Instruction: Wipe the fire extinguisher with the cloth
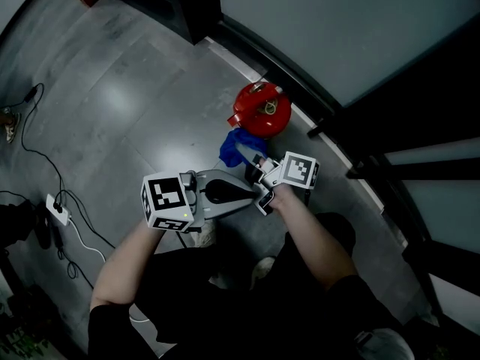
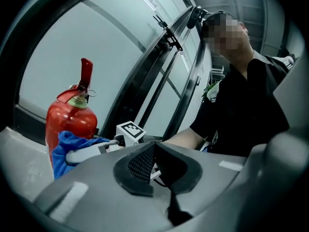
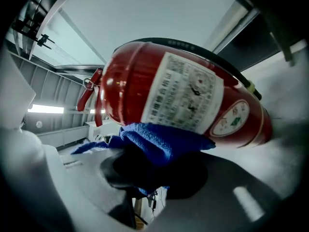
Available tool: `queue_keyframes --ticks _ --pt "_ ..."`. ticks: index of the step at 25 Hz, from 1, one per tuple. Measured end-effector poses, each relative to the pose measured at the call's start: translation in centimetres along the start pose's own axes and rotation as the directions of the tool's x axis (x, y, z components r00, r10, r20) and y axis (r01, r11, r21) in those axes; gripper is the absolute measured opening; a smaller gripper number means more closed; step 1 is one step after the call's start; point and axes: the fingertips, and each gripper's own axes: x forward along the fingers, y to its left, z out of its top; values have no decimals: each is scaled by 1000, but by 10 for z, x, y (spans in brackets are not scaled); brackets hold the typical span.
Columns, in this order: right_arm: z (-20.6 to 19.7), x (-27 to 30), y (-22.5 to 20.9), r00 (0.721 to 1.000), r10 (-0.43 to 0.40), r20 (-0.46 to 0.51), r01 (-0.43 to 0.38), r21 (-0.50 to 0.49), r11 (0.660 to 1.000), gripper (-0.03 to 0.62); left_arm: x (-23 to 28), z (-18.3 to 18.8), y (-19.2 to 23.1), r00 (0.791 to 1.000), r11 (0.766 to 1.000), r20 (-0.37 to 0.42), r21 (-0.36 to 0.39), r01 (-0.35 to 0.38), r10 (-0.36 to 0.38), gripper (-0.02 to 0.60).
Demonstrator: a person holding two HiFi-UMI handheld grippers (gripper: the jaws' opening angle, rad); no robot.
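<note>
The right tool (image 1: 253, 167) clamps the cloth (image 1: 234, 147), bunched ahead of its jaws to meet the extinguisher (image 1: 259, 109) standing on the floor (image 1: 135, 103) by the glass wall (image 1: 360, 28). The left tool (image 1: 225, 192), jaws together and empty, hangs back, unneeded.

Dim cool light, pale sheen on the floor (image 1: 124, 100), fisheye bending, dark corners in gripper views

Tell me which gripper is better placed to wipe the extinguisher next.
Right. The right gripper is shut on the blue cloth, which is up against the red fire extinguisher; the left gripper is shut on nothing, farther back.
</note>
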Motion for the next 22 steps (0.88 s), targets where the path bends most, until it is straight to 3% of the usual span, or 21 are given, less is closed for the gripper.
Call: queue_keyframes --ticks 4,9,13,19,22 --pt "-14 -2 -46 993 -117 11 116 74 990 135 1 -3 -1 1000 1000 -9 -7 13 -13 6" --pt "-22 3 -88 987 -156 -26 156 -6 988 135 2 -6 -1 1000 1000 -16 -10 17 -18 8" --pt "-32 7 -126 976 -215 -46 216 36 976 135 0 -8 1 1000 1000 -2 -22 0 0 7" --pt "-40 14 -155 972 -233 -37 235 65 970 135 -3 -21 5 1000 999 -29 -34 -10 9 7" --pt "-46 17 -167 964 -253 -78 258 61 964 135 -6 -28 8 999 999 -41 -44 -14 12 6"
